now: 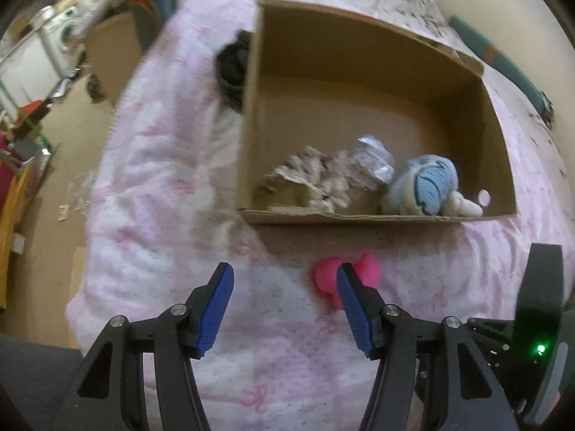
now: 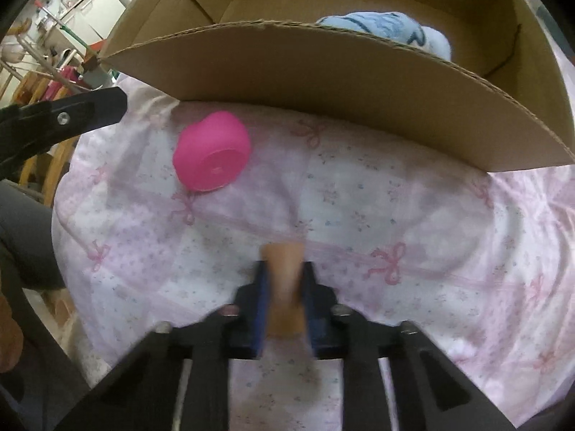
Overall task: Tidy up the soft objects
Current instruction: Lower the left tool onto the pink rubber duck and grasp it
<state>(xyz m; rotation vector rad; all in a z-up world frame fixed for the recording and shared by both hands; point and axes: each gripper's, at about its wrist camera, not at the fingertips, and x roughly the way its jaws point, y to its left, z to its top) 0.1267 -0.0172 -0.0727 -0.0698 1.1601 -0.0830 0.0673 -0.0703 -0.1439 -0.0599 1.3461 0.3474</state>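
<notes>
A cardboard box (image 1: 359, 54) lies open on a pink bedspread (image 1: 161, 179). Inside it are a blue and white plush (image 1: 427, 185), a crumpled patterned cloth (image 1: 309, 176) and a clear plastic bundle (image 1: 373, 156). A pink soft object (image 1: 325, 276) lies on the bedspread in front of the box, just behind my right blue pad; it also shows in the right wrist view (image 2: 212, 156). My left gripper (image 1: 285, 280) is open and empty above the bedspread. My right gripper (image 2: 284, 269) is shut on a tan soft object (image 2: 284, 276), low over the bedspread before the box wall (image 2: 359, 107).
A black item (image 1: 233, 61) lies against the box's left wall. The bed's left edge drops to a brown floor (image 1: 64, 179) with clutter and furniture. The other gripper's black body (image 1: 539, 305) is at the lower right; the left one shows in the right wrist view (image 2: 64, 122).
</notes>
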